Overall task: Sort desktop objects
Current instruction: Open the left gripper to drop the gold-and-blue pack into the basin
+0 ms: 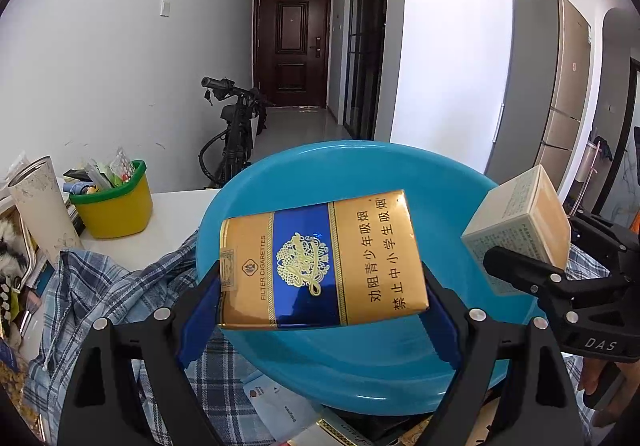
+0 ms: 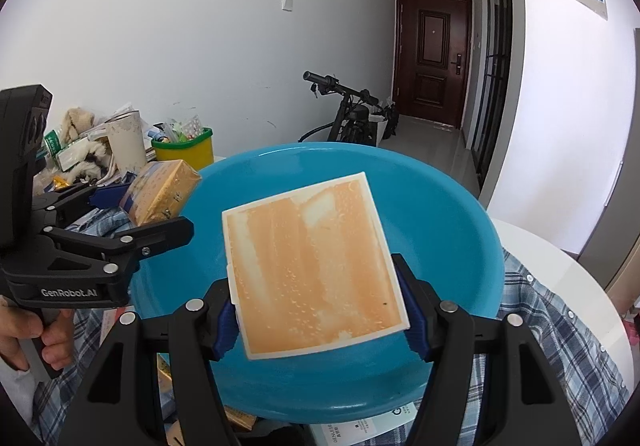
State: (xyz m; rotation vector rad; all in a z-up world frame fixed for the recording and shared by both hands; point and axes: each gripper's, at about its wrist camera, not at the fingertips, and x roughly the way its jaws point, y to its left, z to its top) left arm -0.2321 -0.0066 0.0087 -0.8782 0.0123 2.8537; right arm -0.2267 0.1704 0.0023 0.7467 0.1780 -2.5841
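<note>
My left gripper is shut on a gold and blue cigarette pack and holds it over a blue plastic basin. My right gripper is shut on an orange and white box and holds it over the same basin. The right gripper with its box shows at the right of the left wrist view. The left gripper with its pack shows at the left of the right wrist view. The basin looks empty inside.
The basin rests on a blue plaid shirt on a white table. A yellow bin with a green rim full of small items and a pale cup stand at the back left amid clutter. Papers lie under the basin.
</note>
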